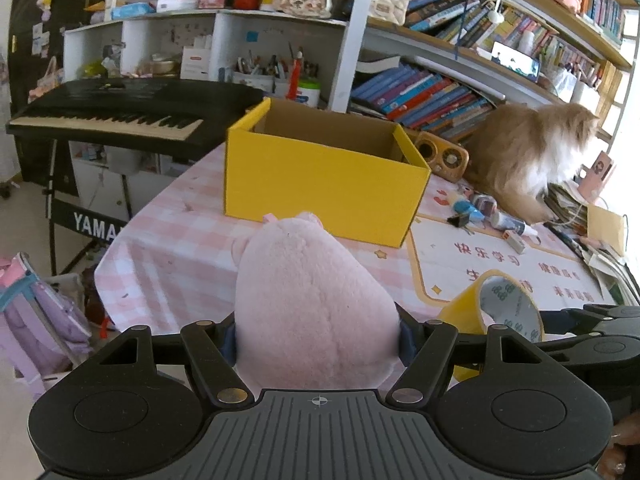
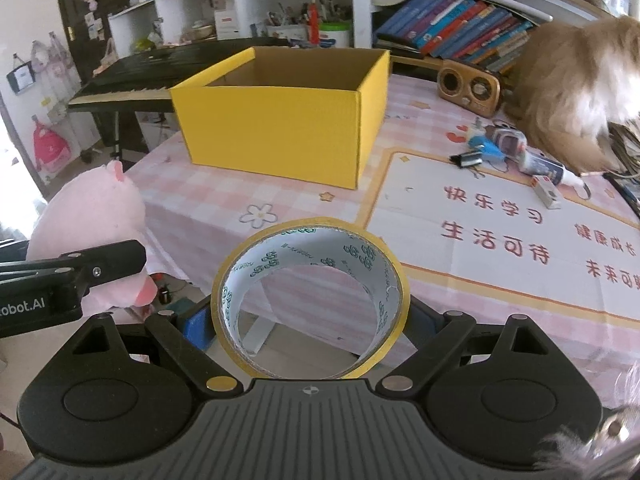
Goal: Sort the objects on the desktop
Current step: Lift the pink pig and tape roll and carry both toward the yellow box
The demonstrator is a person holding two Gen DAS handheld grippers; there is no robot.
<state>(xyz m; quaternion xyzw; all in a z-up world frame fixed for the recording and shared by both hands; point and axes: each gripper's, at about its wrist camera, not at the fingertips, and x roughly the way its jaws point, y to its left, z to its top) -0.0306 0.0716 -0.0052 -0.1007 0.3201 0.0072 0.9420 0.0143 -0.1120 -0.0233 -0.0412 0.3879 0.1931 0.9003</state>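
My left gripper (image 1: 318,336) is shut on a pink plush pig (image 1: 308,304), held in the air short of the table edge; the pig hides both pads. My right gripper (image 2: 310,322) is shut on a roll of yellow tape (image 2: 310,300), its blue pads pressing the roll's two sides. An open yellow cardboard box (image 1: 324,184) stands on the pink checked tablecloth ahead of both grippers, its inside looking bare. In the left wrist view the tape roll (image 1: 496,312) shows at the right. In the right wrist view the plush pig (image 2: 92,224) and left gripper appear at the left.
A fluffy brown dog (image 1: 528,160) stands on the table at the right, beside a wooden radio (image 2: 470,88). Small items lie near it: a blue toy (image 2: 486,148), a binder clip (image 2: 466,159), a glue bottle (image 2: 544,166). A black keyboard (image 1: 116,116) stands left; bookshelves rise behind.
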